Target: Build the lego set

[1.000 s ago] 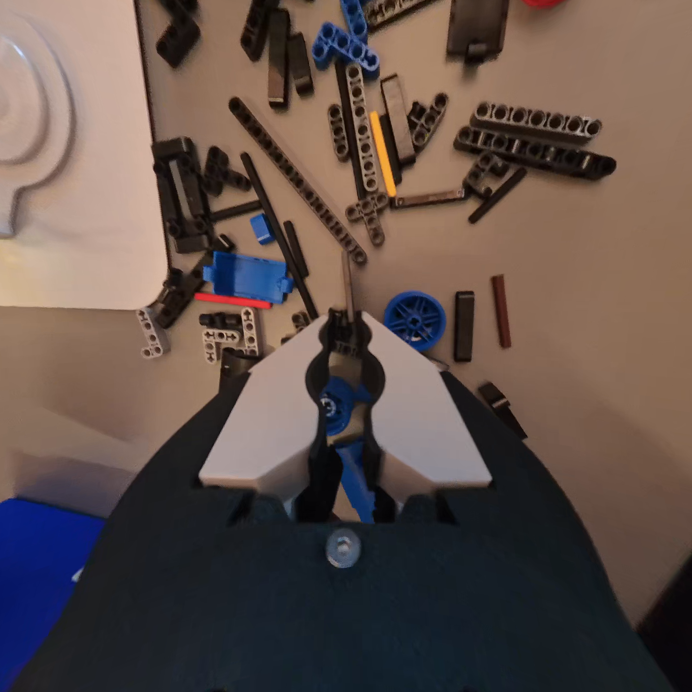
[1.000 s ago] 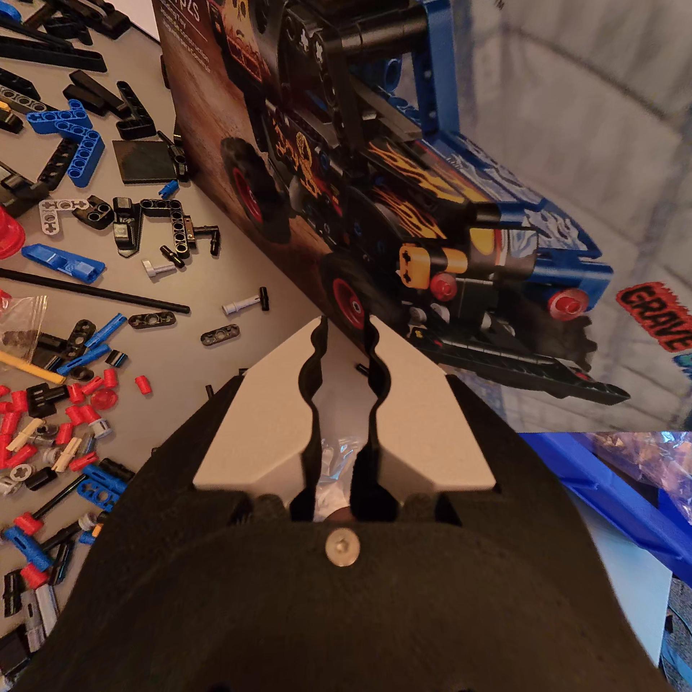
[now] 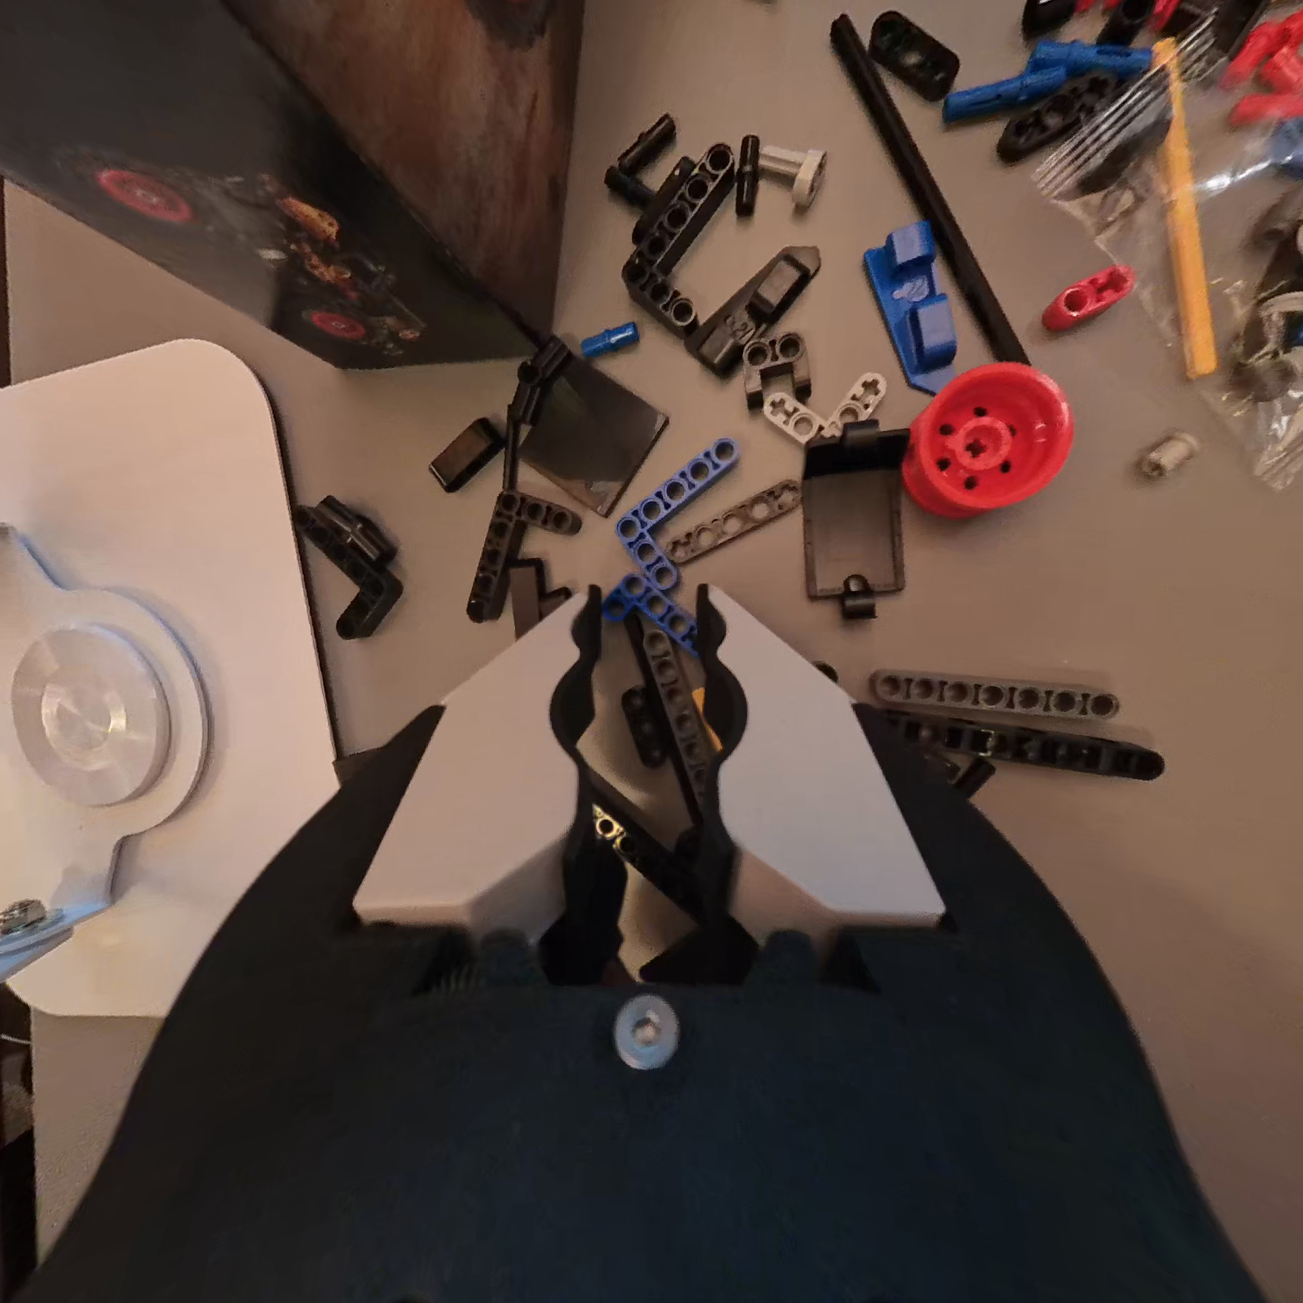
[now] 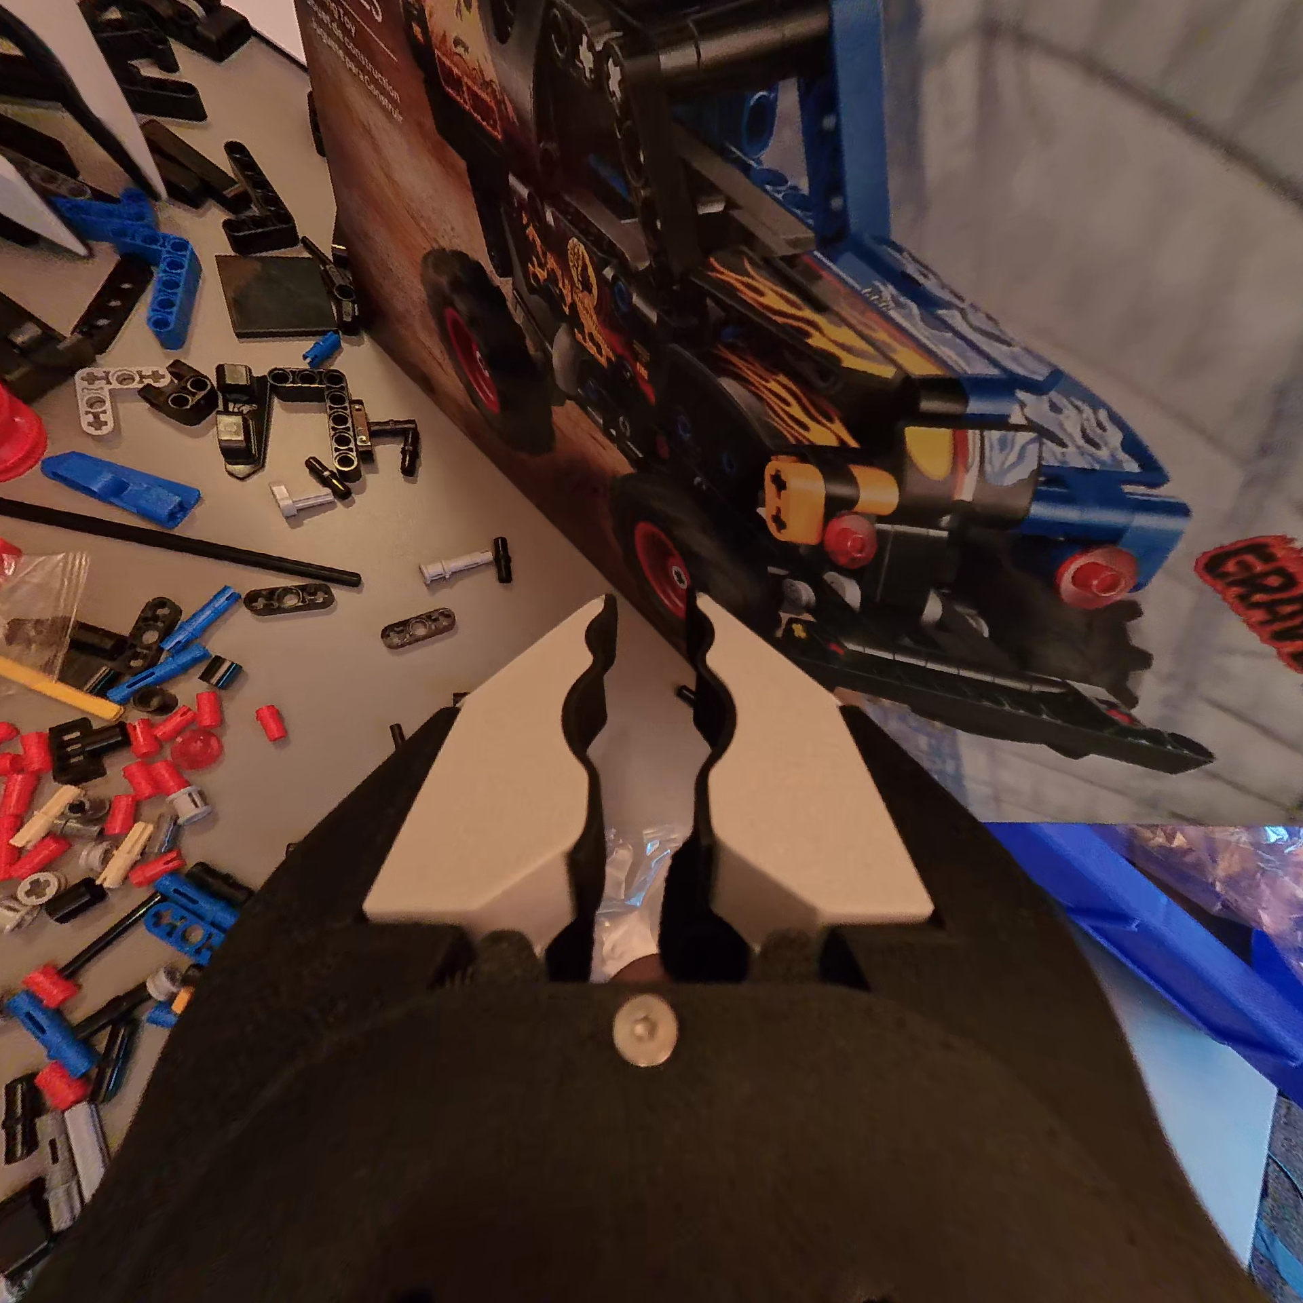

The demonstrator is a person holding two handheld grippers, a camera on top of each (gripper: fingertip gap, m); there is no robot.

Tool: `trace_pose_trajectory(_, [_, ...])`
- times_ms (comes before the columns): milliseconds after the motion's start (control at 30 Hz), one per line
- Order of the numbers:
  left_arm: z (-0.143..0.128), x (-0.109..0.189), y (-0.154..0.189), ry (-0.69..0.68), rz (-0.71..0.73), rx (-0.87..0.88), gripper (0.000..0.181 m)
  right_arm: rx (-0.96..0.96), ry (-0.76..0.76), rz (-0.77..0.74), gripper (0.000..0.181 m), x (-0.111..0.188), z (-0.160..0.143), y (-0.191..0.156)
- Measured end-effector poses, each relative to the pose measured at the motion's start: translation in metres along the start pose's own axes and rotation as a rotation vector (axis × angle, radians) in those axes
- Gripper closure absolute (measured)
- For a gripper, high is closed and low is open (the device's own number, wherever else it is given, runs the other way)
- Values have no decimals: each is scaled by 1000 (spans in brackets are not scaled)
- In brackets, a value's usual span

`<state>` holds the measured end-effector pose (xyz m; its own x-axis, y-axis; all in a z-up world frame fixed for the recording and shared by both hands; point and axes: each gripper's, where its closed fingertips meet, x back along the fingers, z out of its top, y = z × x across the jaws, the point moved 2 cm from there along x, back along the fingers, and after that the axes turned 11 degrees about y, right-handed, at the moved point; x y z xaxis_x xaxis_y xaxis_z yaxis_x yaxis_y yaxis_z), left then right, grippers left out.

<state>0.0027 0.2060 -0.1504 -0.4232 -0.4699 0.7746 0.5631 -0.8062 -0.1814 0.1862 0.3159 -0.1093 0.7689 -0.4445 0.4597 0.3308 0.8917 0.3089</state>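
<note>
Directly ahead in the left wrist view, the left hand-held gripper [image 3: 645, 599] stood with a narrow gap between its white, wavy-edged fingers, holding nothing. Its black body cut off the lower part of the picture and hid whatever lay beneath. Through the gap, a dark grey holed beam [image 3: 675, 698] lay on the grey surface [image 3: 1057, 916], long axis running away from the camera; its near end was covered by the fingers. Just past the tips sat two blue angled beams [image 3: 663, 543], smooth plastic with round holes, one partly under the right finger. Farther off lay a flat black panel [image 3: 853, 522] and a red ribbed wheel hub [image 3: 987, 441]. A clear plastic bag [image 3: 1156, 233] at the far right was cut by the edge, its contents indistinct.

The right hand-held gripper [image 4: 652, 603] likewise stood narrowly parted and empty, over crinkled clear film [image 4: 627, 867]. Beyond it rose the printed cardboard box [image 4: 775, 352], top cut off. Small red pins [image 4: 151, 768] lay scattered at left, too small to sort.
</note>
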Motion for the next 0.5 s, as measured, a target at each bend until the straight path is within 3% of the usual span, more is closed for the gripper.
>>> trace_pose_trajectory(500, [1,4,3,45,49,18,164,1,-3,2,163,-1,-1,0])
